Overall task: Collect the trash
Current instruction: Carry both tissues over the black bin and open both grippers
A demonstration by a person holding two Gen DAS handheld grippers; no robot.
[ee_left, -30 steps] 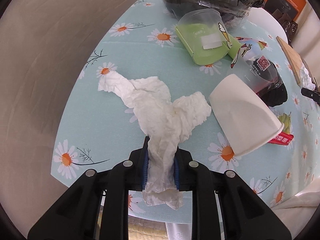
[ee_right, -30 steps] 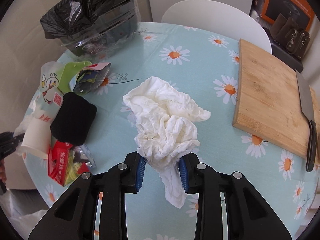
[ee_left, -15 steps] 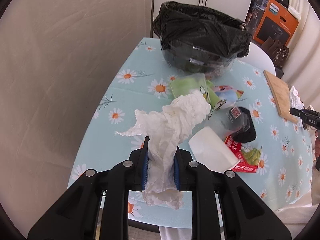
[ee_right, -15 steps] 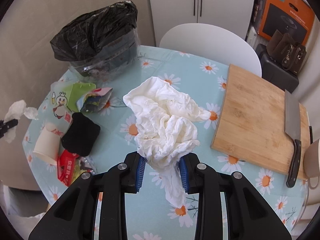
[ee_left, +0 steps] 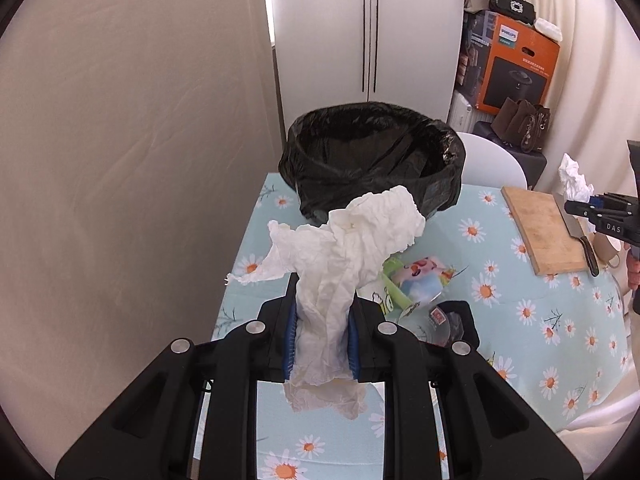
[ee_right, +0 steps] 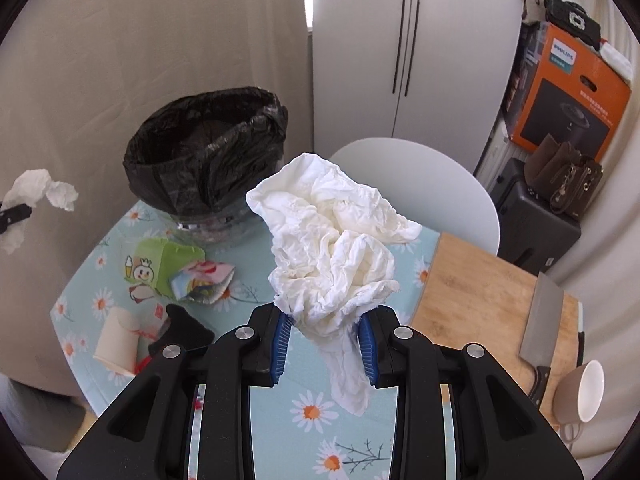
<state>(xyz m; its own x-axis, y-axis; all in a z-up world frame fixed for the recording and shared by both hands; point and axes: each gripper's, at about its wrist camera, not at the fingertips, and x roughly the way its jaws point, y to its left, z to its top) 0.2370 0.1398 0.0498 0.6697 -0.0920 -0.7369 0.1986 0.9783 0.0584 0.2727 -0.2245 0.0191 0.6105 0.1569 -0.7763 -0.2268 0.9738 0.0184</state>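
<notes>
At the lower centre of each wrist view, a claw is clenched on crumpled white tissue held above the surface. The left claw grips a creased tissue wad that fans upward in front of the black-lined trash bin at frame centre. The right claw grips a bulkier tissue bundle, folded and puffy, with a tail hanging below the pads. The bin sits at the upper left of the right view. Readable writing: "PHILIPS" on the orange box at upper right; "DAS" on the far claw body at the right edge of the left view.
</notes>
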